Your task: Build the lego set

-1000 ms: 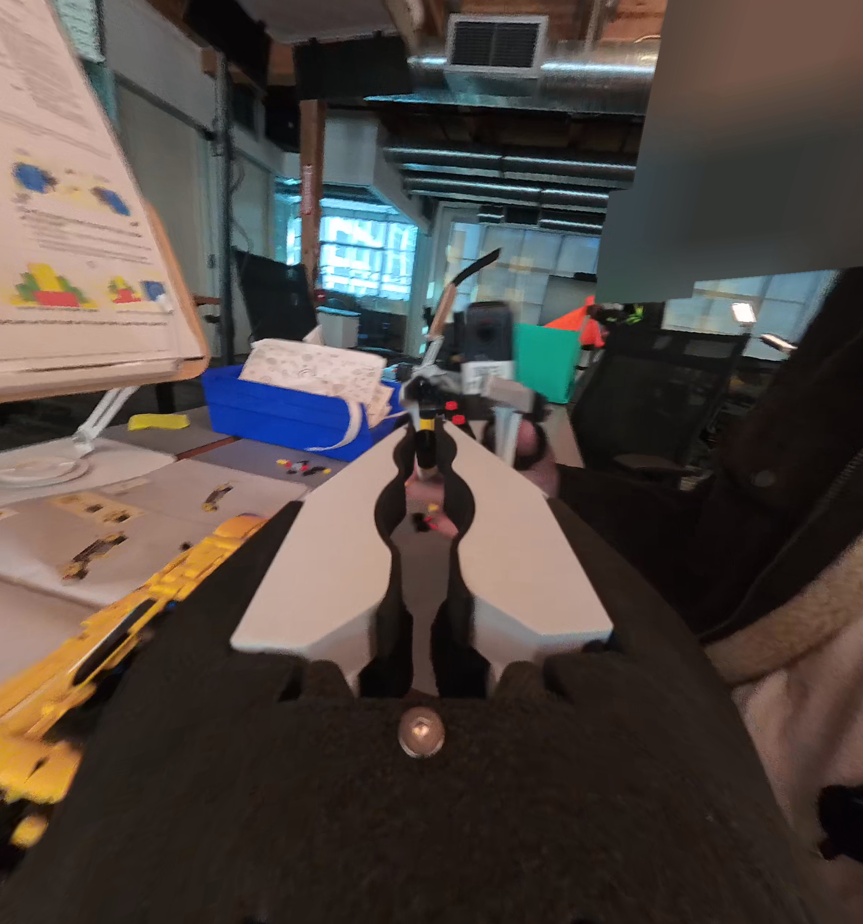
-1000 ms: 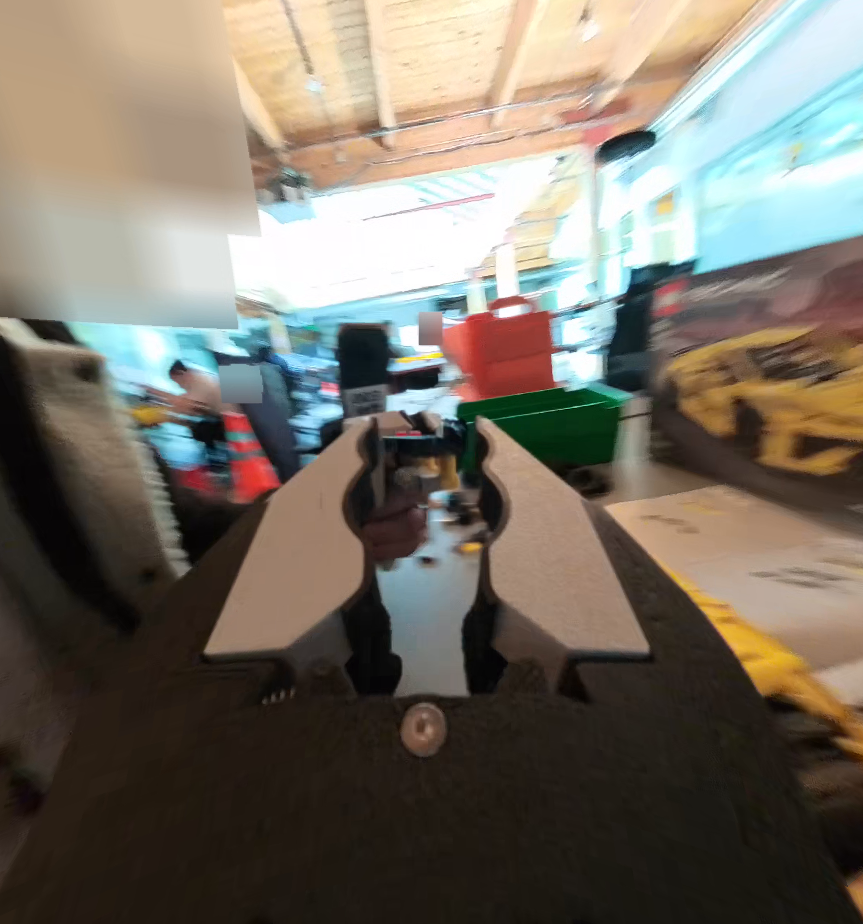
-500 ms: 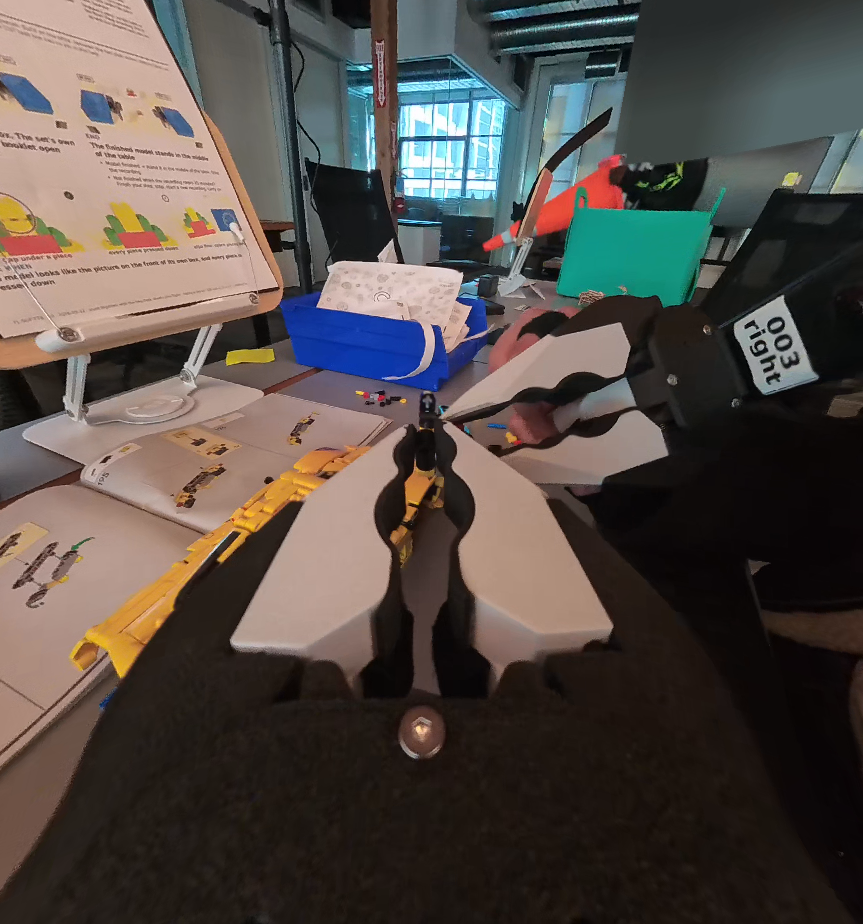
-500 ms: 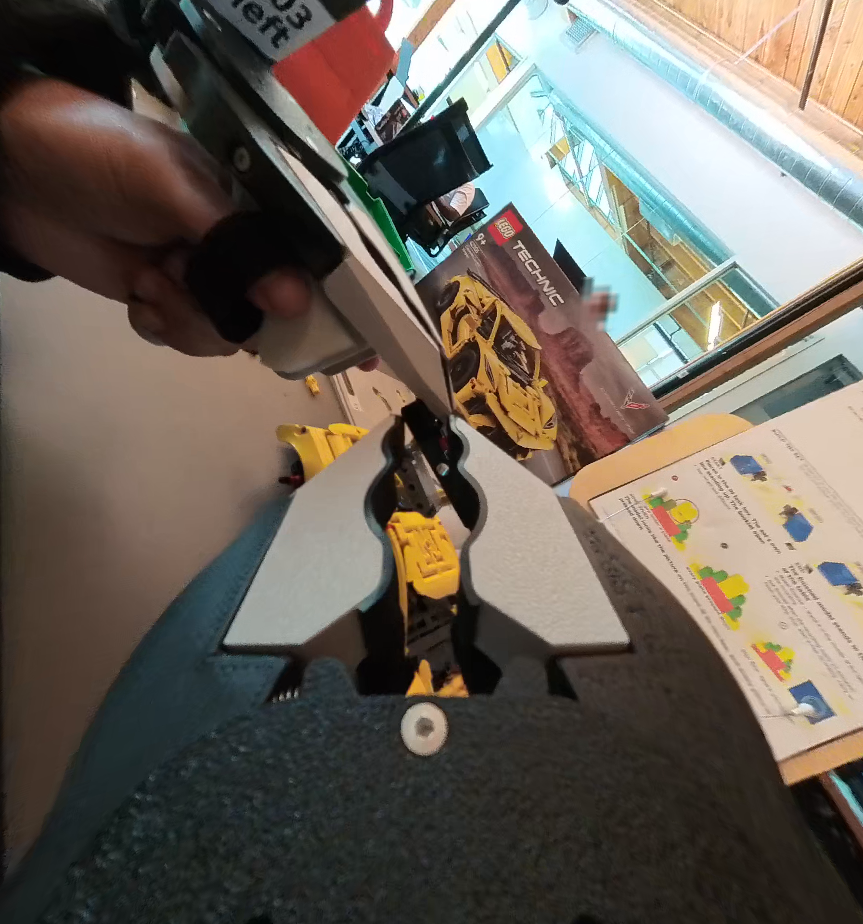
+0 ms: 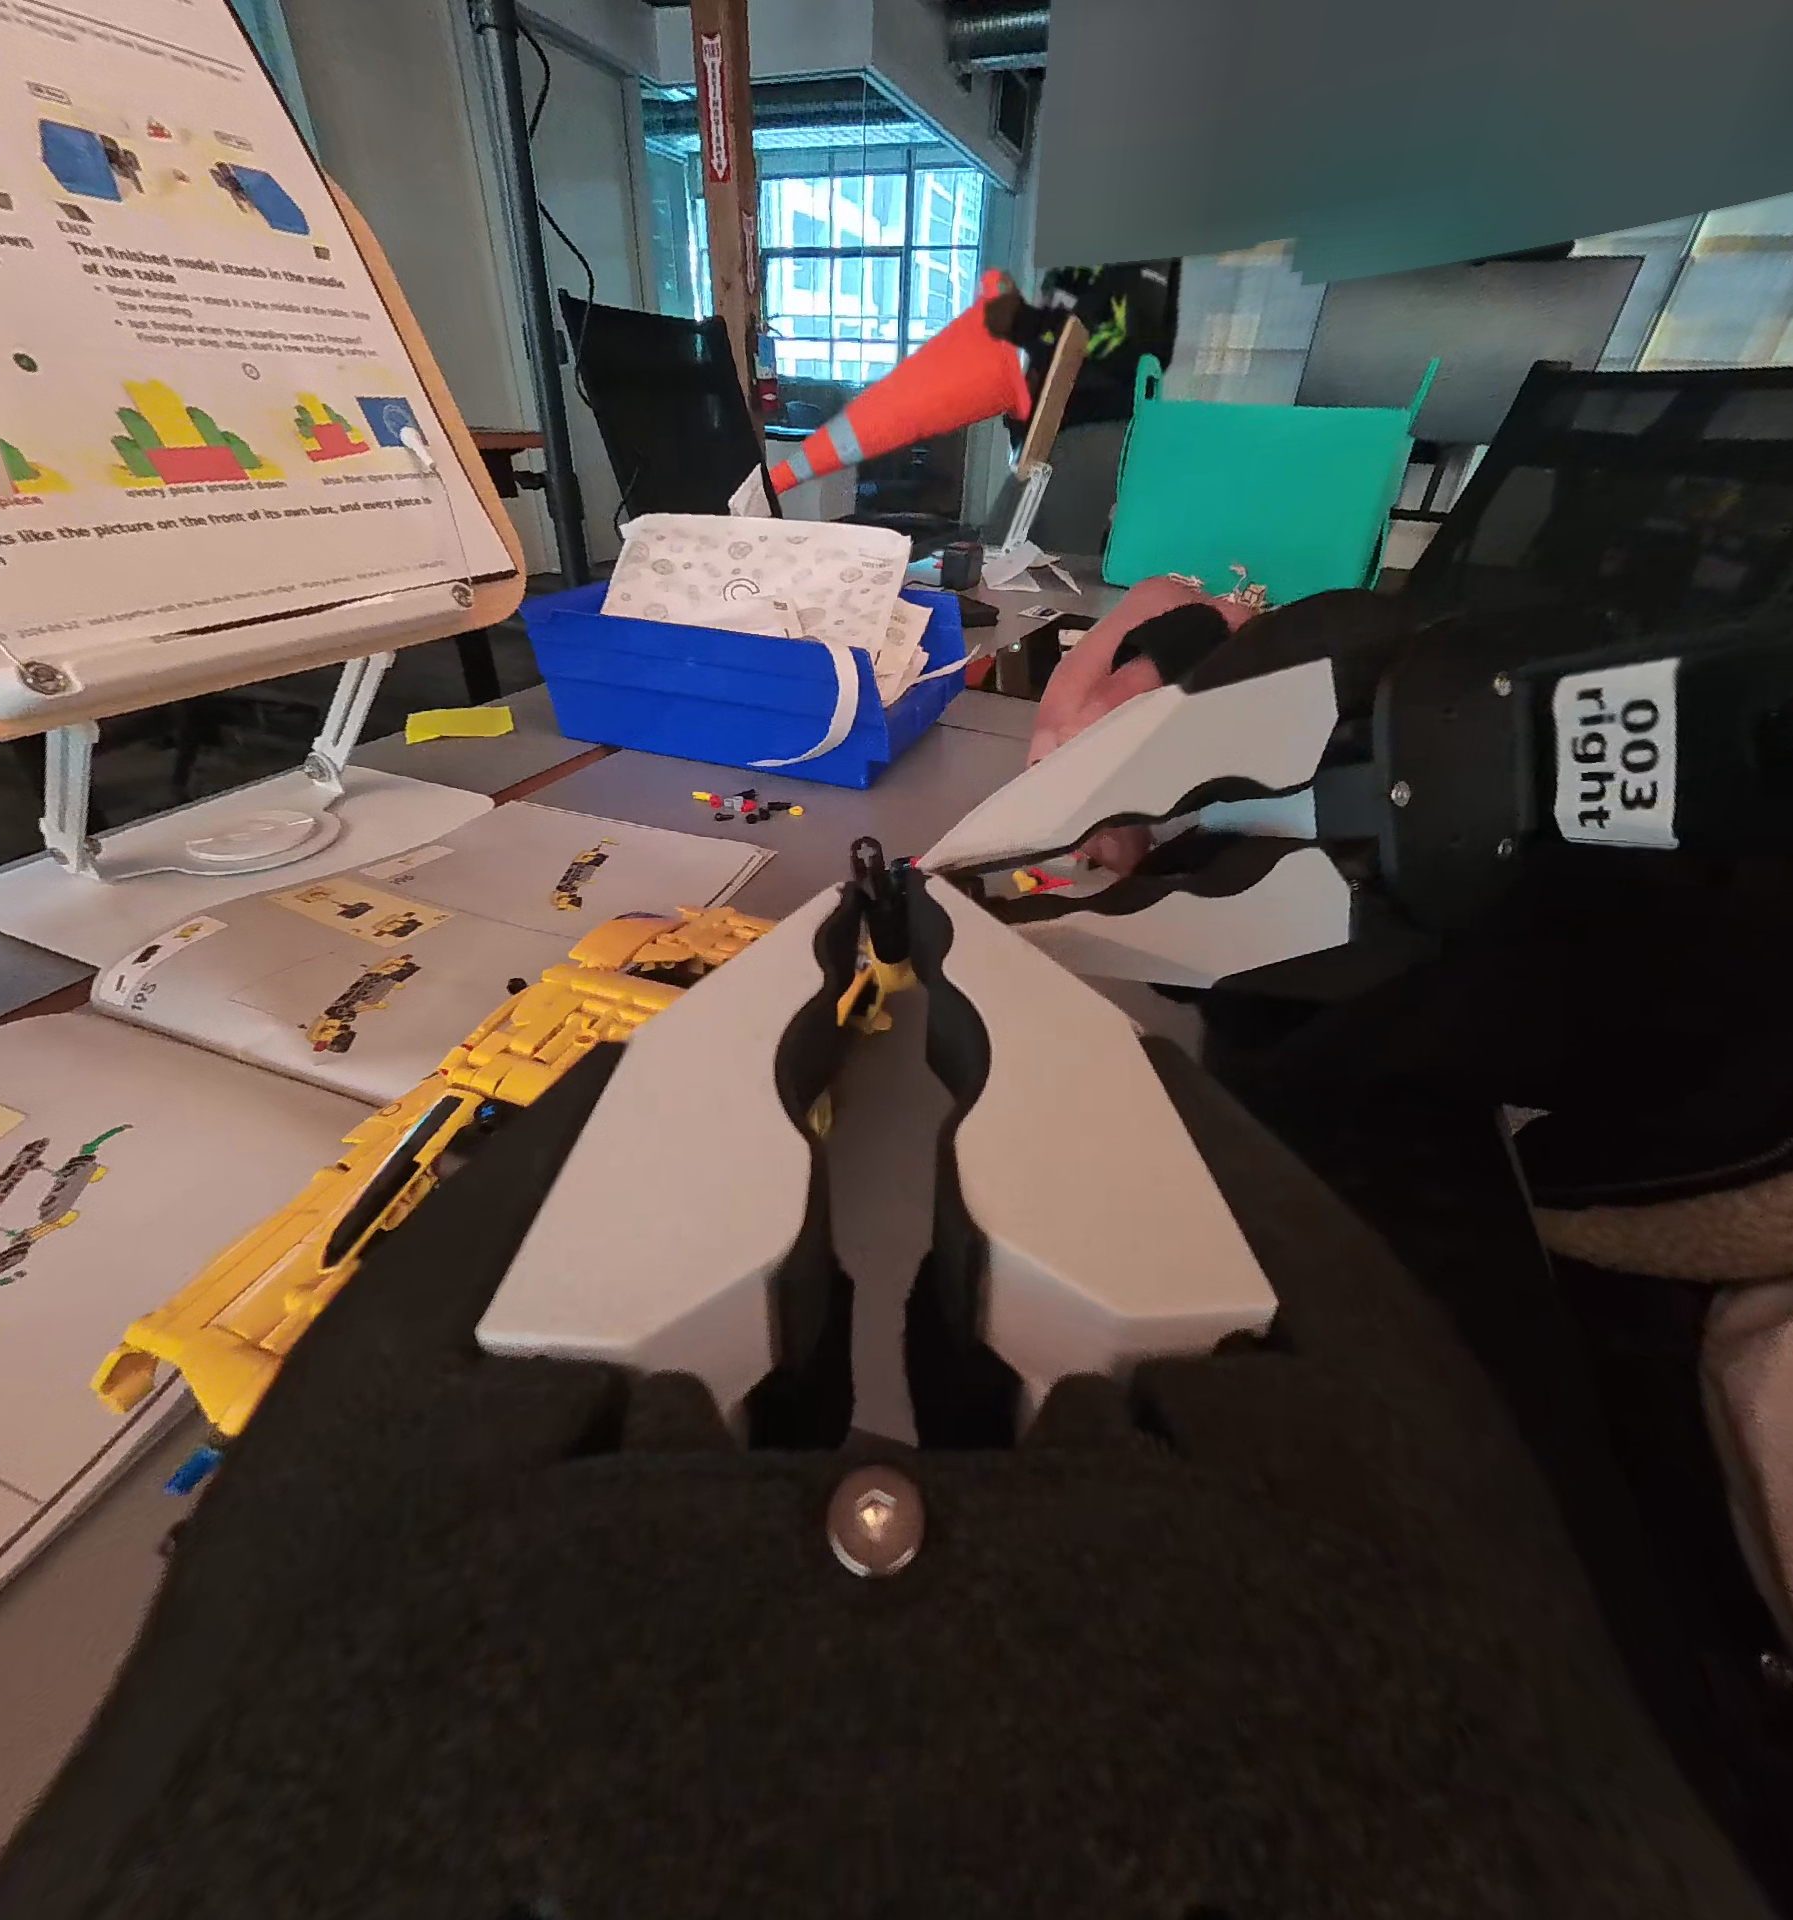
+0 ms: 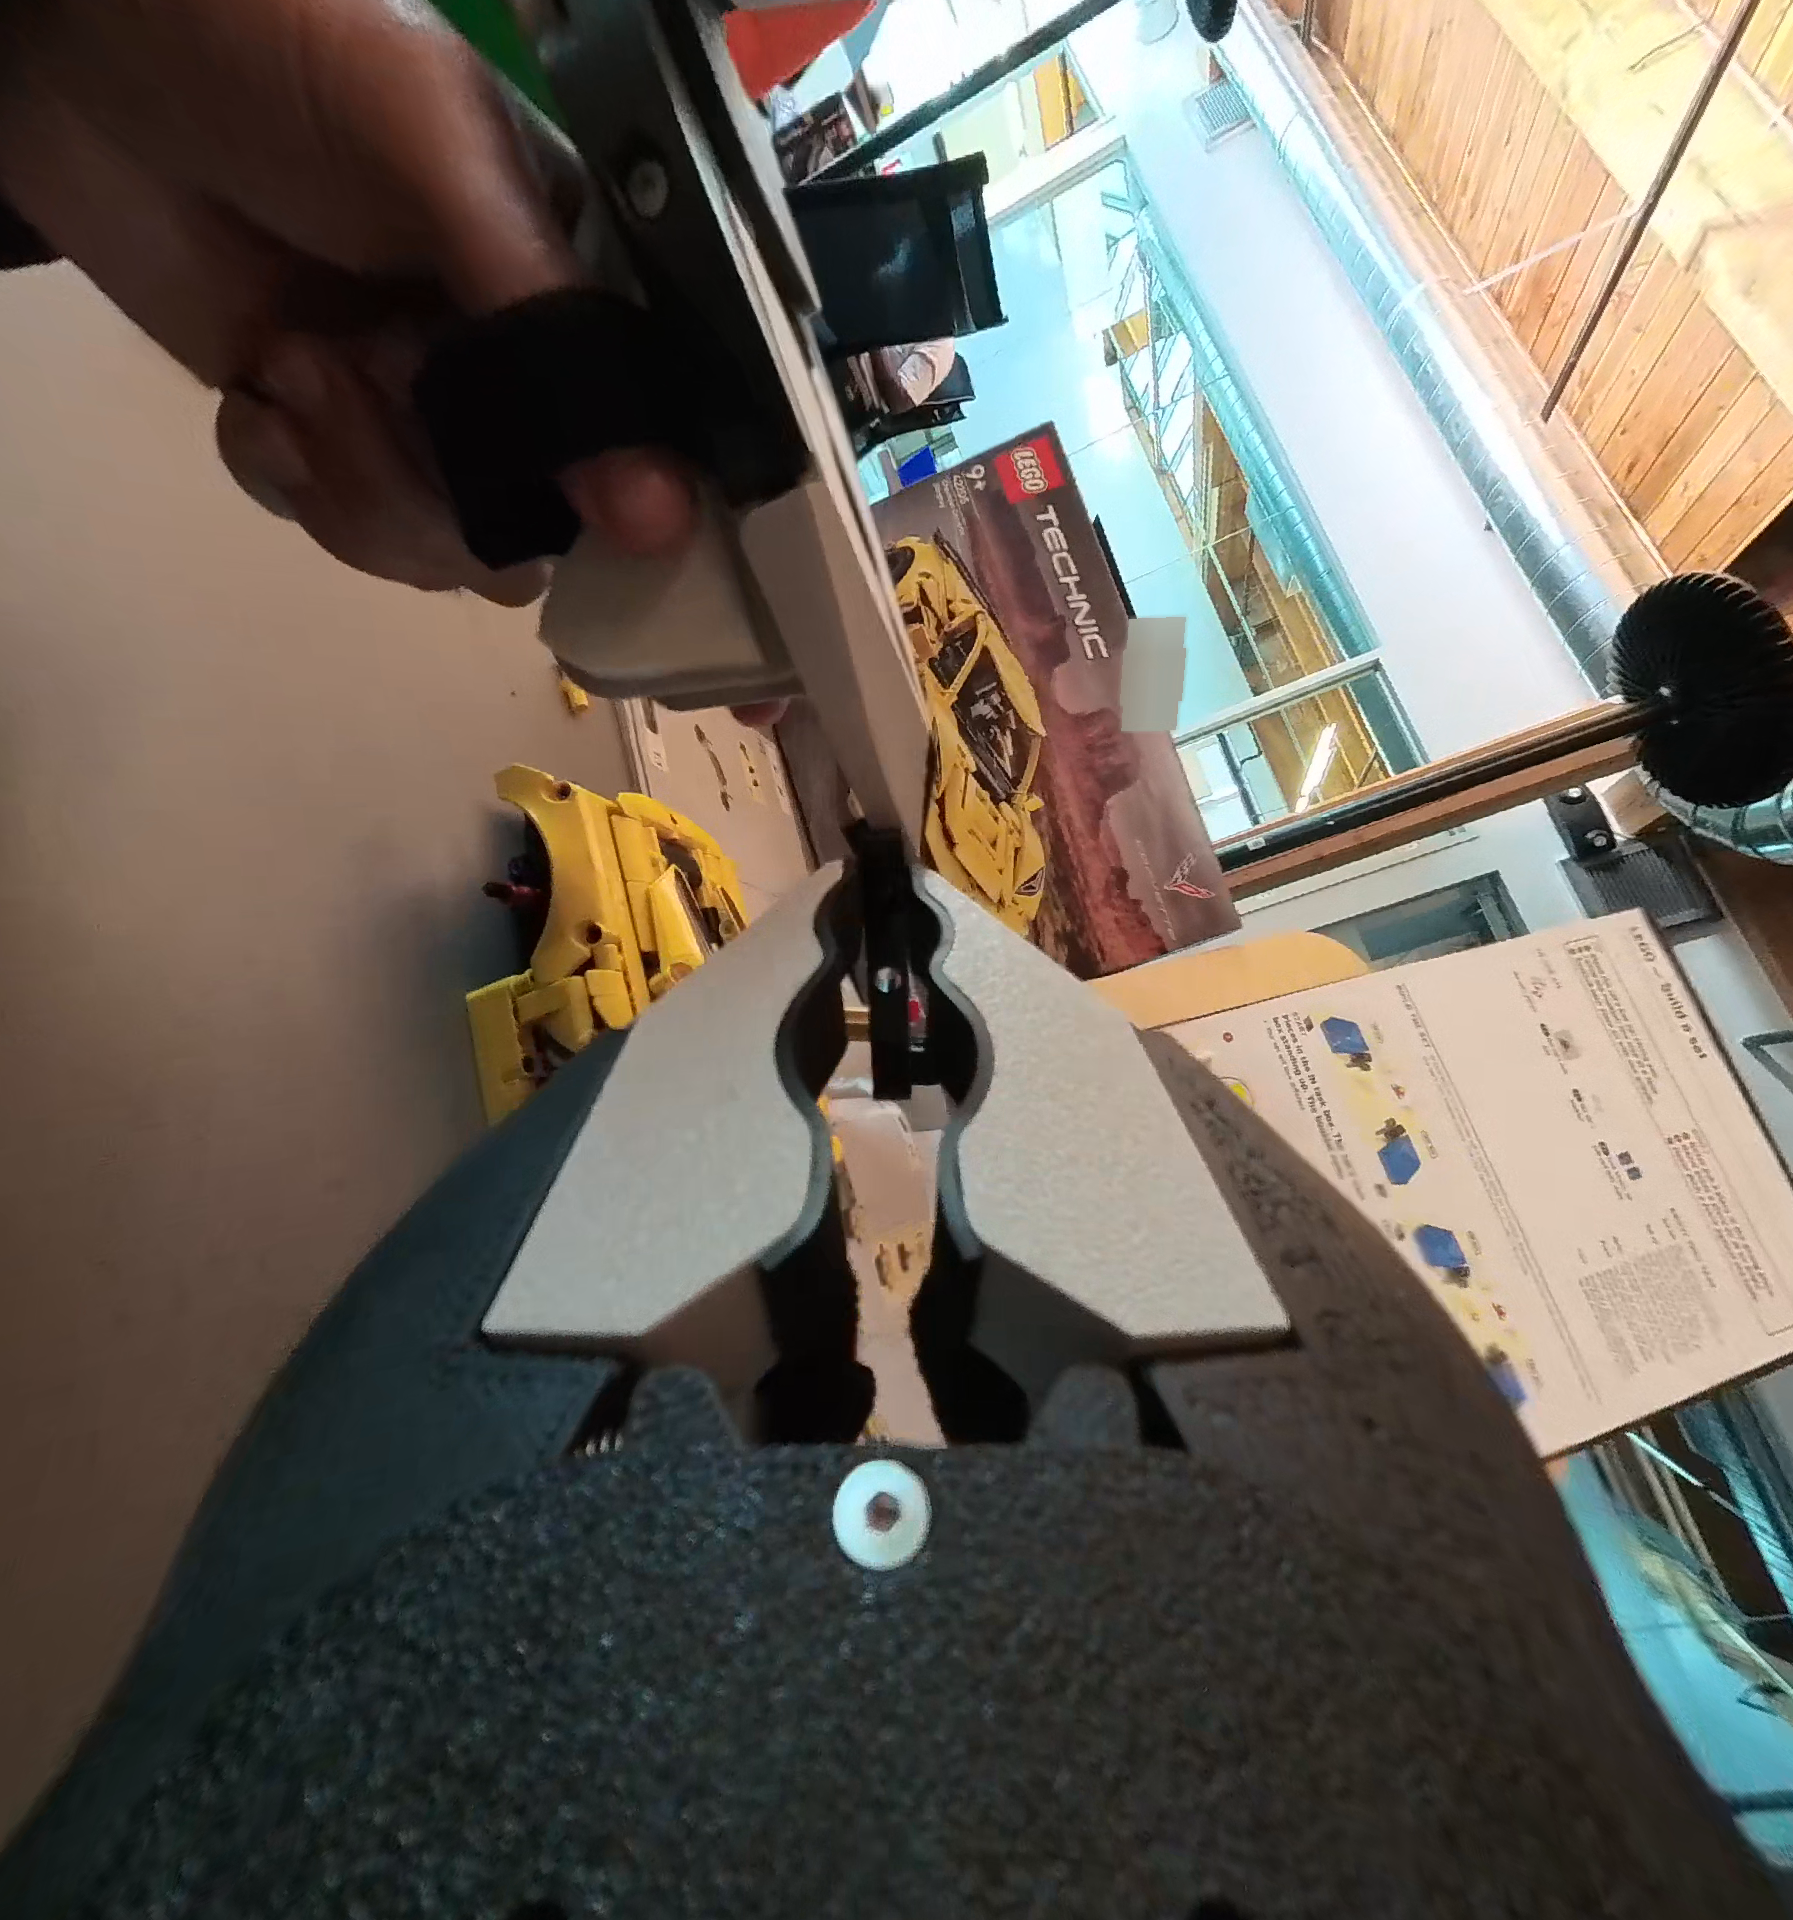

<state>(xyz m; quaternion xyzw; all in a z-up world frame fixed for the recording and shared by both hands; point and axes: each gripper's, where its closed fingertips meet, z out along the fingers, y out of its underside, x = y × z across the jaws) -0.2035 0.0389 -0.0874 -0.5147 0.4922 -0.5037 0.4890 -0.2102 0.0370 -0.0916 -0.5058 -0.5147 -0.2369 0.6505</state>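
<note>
Grey tabletop (image 5: 601, 769) with, from left to right: sheet stand (image 5: 248, 623); open manual (image 5: 248, 997); yellow car (image 5: 435, 1132) lying partly on the manual; blue bin (image 5: 705, 696) behind, loose pieces (image 5: 746, 808) just before it. Left gripper (image 5: 879, 896), jaws clenched on a black piece (image 5: 871, 883) with a yellow part below. Right gripper (image 5: 923, 868) meets it tip to tip from the right, jaws clamped on a black beam (image 6: 887, 997). Set box (image 6: 1058, 707) stands beyond.
</note>
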